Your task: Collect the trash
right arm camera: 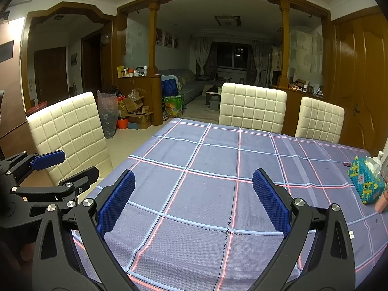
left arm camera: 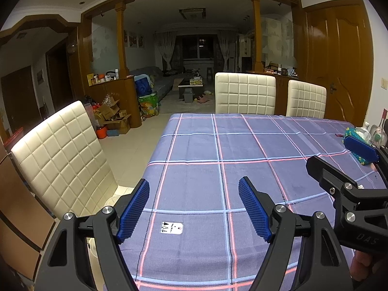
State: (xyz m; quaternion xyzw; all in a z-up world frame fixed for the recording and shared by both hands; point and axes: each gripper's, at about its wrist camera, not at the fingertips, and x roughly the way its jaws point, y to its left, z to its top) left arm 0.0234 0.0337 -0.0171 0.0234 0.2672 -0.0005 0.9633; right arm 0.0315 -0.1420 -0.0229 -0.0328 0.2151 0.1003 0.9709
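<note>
The only readable lettering is "DAS", embossed on the black frame of the right gripper [left arm camera: 344, 160] seen in the left wrist view. A small white tag [left arm camera: 172, 227] on the tablecloth [left arm camera: 194, 145] carries black marks too small to read.

A small white paper tag [left arm camera: 172, 227], printed with black marks and a red dot, is lying flat on the plaid tablecloth [left arm camera: 242, 145], sitting at 6 o'clock in the left wrist view.
</note>
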